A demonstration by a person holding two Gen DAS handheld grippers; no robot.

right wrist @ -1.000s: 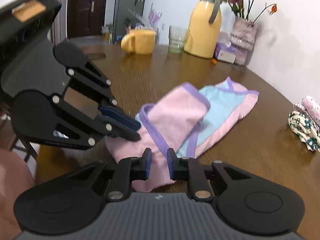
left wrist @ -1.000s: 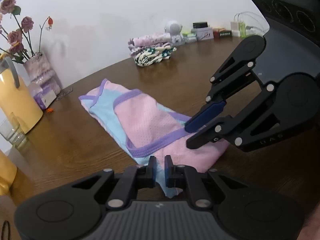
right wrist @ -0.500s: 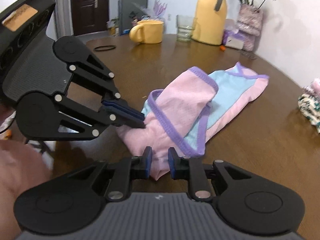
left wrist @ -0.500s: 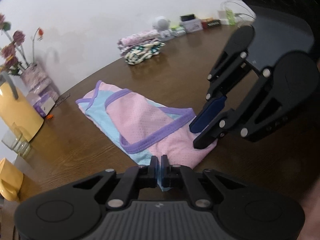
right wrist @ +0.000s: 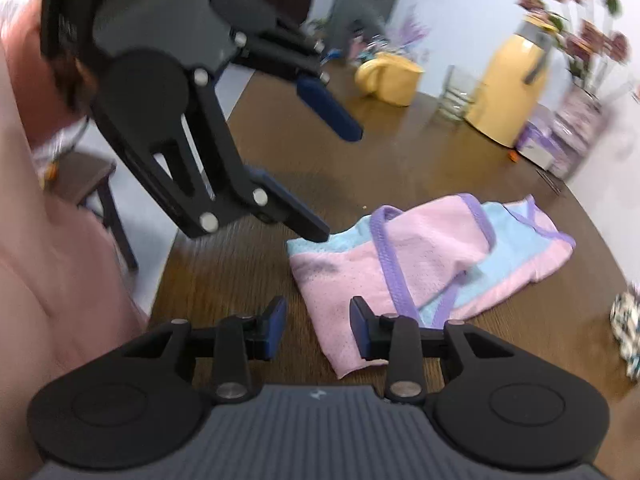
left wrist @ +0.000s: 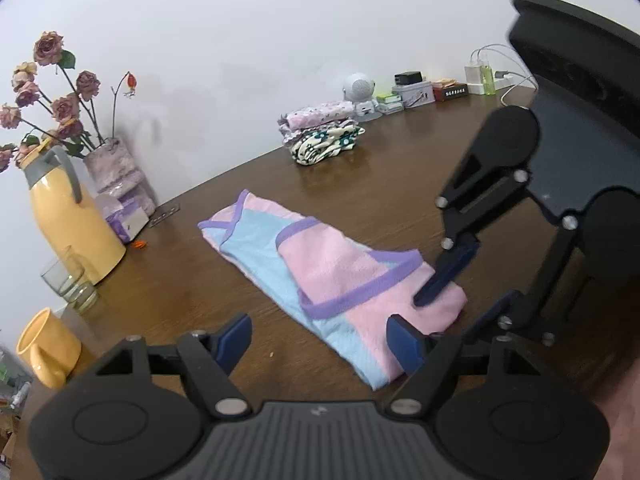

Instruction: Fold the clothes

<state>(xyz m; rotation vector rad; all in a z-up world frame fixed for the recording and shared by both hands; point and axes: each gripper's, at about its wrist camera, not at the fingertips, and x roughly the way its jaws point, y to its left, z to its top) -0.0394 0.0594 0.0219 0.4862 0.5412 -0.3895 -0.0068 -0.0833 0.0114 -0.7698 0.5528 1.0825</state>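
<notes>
Garment (left wrist: 340,280) – light, limp mesh, slips easily | both jaws opening, nothing clamped | I'd pinch the 6 o'clock hem corners on worktop (left wrist: 400,184).

You see a soft mesh-knit garment (left wrist: 336,276) lying on your glossy, grained wooden table (left wrist: 400,184), beside a clear glass (left wrist: 68,284).
</notes>
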